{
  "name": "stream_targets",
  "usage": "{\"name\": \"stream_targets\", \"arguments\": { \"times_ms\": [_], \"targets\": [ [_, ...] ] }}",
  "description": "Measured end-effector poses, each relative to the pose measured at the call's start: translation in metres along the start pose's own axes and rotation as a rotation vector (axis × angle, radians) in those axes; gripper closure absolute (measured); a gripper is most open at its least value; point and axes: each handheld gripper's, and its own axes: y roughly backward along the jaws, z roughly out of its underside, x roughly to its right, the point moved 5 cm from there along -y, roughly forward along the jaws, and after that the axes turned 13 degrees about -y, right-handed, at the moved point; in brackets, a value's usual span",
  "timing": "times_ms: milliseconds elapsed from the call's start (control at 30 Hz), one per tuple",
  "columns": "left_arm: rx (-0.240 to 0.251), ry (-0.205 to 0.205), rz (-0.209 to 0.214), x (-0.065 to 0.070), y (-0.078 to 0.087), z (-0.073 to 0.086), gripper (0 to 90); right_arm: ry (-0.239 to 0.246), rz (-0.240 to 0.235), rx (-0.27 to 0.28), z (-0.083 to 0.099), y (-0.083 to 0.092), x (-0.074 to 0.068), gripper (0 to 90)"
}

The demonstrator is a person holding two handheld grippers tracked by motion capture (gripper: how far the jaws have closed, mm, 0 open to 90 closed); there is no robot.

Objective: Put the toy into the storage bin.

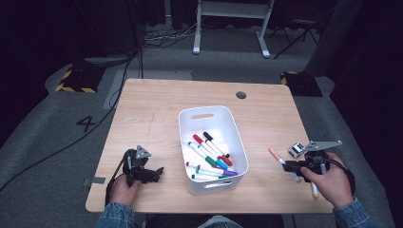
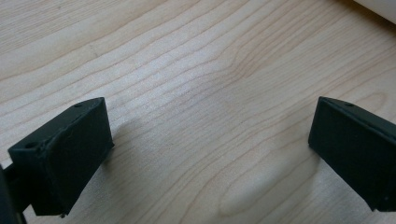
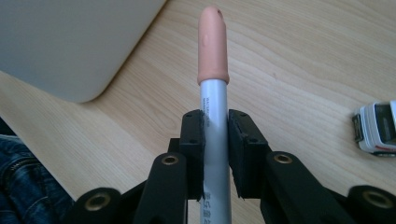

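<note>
Marker (image 3: 213, 116) clamped mid-barrel by right gripper (image 3: 215, 135), cap toward bin (image 1: 212, 147) for drop-in; left gripper (image 2: 210, 149) open, idle.

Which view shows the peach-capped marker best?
The right gripper view: the peach-capped marker stands large, its grey barrel clamped between the right tool pads, printed text visible. The high view shows it small beside the white bin; the left gripper view offers bare table.

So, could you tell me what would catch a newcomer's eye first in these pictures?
Probably the white bin at the middle of the wooden table, with coloured markers lying loose inside. Next, the right gripper to its right, shut on a marker with a peach cap. The left gripper sits open over bare wood.
</note>
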Motion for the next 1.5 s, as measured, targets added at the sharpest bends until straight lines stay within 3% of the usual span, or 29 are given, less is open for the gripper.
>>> {"name": "stream_targets", "arguments": {
  "times_ms": [667,1033,1500],
  "targets": [
    [0.002,0.000,0.002,0.000,0.000,0.000,0.0,0.118,-0.079,0.023,-0.053,0.022,-0.053,77.2],
    [-0.001,-0.001,0.005,0.000,0.000,0.000,0.0,0.172,-0.123,0.030,-0.076,0.022,-0.083,77.2],
    [0.002,0.000,0.002,0.000,0.000,0.000,0.0,0.230,-0.183,0.027,-0.097,0.009,-0.122,77.2]
  ]
}}
